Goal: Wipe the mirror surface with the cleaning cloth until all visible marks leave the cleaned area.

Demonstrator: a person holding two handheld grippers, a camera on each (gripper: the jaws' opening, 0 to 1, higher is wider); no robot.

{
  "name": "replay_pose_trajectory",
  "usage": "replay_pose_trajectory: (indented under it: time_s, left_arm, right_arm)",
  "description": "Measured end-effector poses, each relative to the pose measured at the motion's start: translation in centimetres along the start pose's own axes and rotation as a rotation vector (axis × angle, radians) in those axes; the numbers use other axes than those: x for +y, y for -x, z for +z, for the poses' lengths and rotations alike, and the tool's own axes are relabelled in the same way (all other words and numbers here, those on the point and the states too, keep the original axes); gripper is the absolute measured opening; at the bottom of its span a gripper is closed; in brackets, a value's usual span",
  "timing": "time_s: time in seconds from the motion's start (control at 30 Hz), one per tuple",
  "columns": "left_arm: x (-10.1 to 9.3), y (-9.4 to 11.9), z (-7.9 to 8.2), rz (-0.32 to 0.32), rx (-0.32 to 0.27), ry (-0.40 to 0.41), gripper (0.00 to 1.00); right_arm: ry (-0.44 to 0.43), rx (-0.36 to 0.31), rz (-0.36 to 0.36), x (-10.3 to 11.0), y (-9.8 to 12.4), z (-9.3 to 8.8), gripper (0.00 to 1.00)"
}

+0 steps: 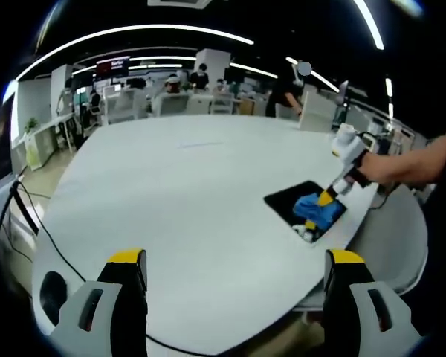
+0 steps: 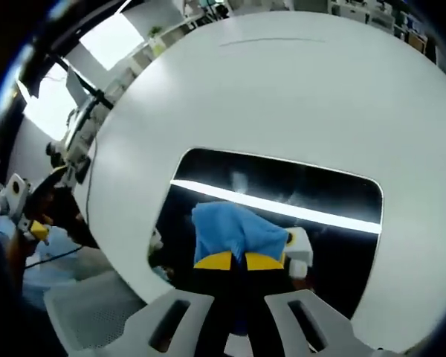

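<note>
Blue cloth (image 2: 234, 230) pressed on mirror (image 2: 334, 201) by right tongs (image 2: 241, 260).

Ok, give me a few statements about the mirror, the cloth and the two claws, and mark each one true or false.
1. The right claw is shut on the blue cloth. True.
2. The cloth rests on the mirror. True: it lies on the dark glass, near the mirror's edge closest to the claw.
3. The left claw is pressing the mirror down. False: it hangs open over the white table, well away from the mirror.
4. The cloth is red. False: it is blue.
5. The mirror lies flat on the table. True; it reflects a bright ceiling light strip.
</note>
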State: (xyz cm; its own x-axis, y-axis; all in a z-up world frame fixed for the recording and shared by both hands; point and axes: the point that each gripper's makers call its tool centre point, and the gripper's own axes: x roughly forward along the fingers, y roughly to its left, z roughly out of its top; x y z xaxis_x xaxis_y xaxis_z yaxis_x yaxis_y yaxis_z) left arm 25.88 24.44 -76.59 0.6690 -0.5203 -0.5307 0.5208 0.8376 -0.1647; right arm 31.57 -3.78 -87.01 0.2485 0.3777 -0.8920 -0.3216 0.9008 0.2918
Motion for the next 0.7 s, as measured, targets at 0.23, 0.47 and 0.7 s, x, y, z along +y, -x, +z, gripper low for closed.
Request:
replay_pose_trajectory:
  time_s: [0.23, 0.47, 0.7]
  left_arm:
    - [-1.0, -0.5, -0.8, -0.016, 0.023, -0.002, 1.0]
    - [-1.4, -0.6, -0.5, -0.001, 0.003, 0.012, 1.0]
    - [-1.3, -0.2, 0.4, 0.013, -0.018, 0.01, 1.0]
  right_arm:
    - [0.014, -0.007, -0.026, -0.9, -0.7, 2.8, 0.0]
    - [0.001, -0.022, -0.037, -1.8, -1.4, 5.4, 0.0]
    - [0.035, 0.015, -0.041, -1.9, -1.9, 6.5, 0.0]
